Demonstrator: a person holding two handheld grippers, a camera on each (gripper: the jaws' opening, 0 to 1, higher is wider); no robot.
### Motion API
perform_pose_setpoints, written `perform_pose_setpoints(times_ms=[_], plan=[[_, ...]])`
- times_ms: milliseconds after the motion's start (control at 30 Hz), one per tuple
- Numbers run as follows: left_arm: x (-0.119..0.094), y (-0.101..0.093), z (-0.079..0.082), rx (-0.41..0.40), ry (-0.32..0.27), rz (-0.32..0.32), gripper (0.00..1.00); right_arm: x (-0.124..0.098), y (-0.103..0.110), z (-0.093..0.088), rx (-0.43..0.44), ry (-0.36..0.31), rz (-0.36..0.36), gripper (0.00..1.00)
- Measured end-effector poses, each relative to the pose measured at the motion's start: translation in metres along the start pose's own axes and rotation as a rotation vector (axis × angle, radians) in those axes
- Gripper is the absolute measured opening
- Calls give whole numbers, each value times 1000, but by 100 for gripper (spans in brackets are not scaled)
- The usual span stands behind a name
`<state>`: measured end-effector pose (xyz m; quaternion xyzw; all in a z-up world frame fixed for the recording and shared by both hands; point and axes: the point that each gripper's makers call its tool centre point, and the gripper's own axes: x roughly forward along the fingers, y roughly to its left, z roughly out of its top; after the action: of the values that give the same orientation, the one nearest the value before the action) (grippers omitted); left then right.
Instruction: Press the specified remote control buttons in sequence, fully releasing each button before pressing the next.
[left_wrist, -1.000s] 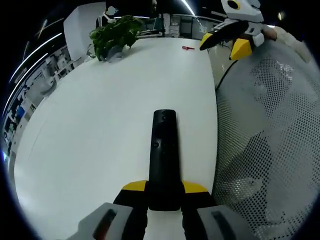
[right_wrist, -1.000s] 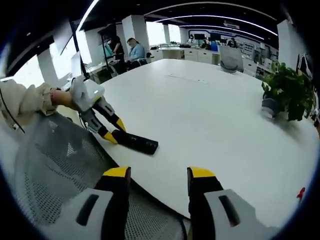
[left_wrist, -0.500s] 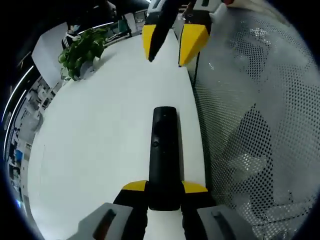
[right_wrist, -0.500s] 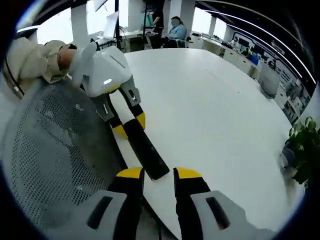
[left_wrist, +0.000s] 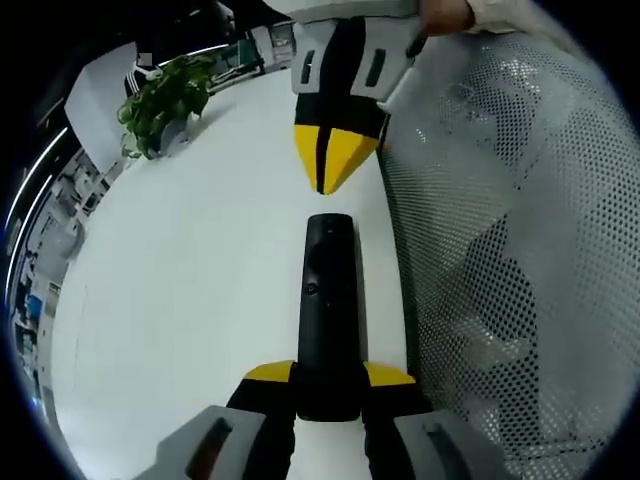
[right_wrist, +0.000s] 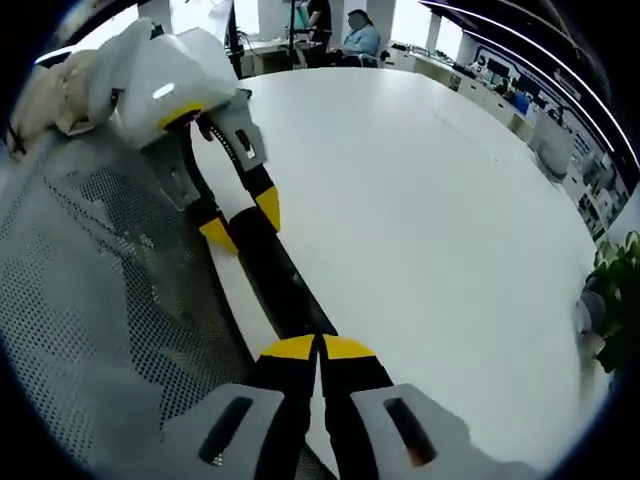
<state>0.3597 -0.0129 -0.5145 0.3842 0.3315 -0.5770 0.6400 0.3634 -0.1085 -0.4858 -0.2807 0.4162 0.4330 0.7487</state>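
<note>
Now your left hand-held gripper (left_wrist: 330, 385) clamps the near end of the remote control (left_wrist: 328, 300), held over the table (left_wrist: 200, 280) edge. Beyond its far end, your right hand-held gripper (left_wrist: 335, 165) hovers, jaws together. Risk: an off-centre jab tips the remote or hits the wrong button.

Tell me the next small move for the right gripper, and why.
Probably ease the right gripper down onto the remote's top button. Its fingers are shut to a point hovering just past the end of the remote, which the left gripper clamps above the white table.
</note>
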Motion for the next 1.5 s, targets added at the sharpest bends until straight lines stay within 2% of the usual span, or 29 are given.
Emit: perform_pose_setpoints(times_ms=[200, 367, 467, 567, 1033, 1300, 1500], plan=[[1, 1, -1, -30, -12, -6, 24, 7, -2, -10, -80, 70, -12, 0], [2, 0, -1, -48, -11, -13, 24, 13, -7, -8, -42, 54, 7, 0], [2, 0, -1, -47, -13, -15, 24, 13, -8, -10, -69, 80, -9, 0], [2, 0, -1, -44, -9, -9, 24, 13, -5, -8, -75, 68, -4, 0], [1, 0, -1, -47, -14, 1, 24, 22, -4, -6, -137, 96, 10, 0], [1, -1, -1, -87, -34, -8, 24, 23, -6, -5, -114, 91, 20, 0], [1, -1, -2, -100, -32, -13, 24, 25, -5, -5, -204, 178, 58, 0]])
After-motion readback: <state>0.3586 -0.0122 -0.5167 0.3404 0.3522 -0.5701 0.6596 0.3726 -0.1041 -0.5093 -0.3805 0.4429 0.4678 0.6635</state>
